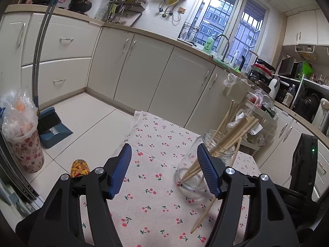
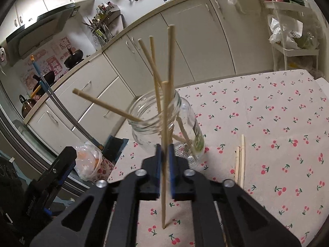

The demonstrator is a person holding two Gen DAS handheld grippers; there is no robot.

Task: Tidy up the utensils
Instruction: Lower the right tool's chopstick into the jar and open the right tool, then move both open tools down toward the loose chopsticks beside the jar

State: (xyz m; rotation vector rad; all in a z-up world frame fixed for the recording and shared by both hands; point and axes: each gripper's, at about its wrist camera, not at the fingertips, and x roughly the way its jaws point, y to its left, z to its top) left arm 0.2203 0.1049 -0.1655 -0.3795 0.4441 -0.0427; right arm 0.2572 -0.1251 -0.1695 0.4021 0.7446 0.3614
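Right gripper (image 2: 164, 154) closest to lens, blue pads narrowed onto two bamboo chopsticks (image 2: 163, 185), held near upright, lower tips close over cherry-print tablecloth (image 2: 267, 107). Upper ends crossing in front of glass jar (image 2: 191, 123). Jar upright on cloth, green label on one side, four more chopsticks leaning inside; one angled far out over rim toward cabinets. Loose chopsticks (image 2: 240, 160) flat on cloth just right of jar, apart from it.

Left gripper (image 1: 164, 170) wide, nothing between pads, hovering over cloth. Same jar (image 1: 190, 177) just beyond right-hand pad, partly hidden by it; whether touching, cannot tell. Bundle fanning out of jar mouth. One chopstick (image 1: 203, 216) slanting down outside glass to cloth.

Off table edge: patterned cylinder (image 1: 80, 167), floral bin with plastic bag (image 1: 22, 135), blue dustpan and broom (image 1: 51, 125) against cream cabinets (image 1: 144, 70). Second gripper's black body (image 1: 304, 154) at far right.
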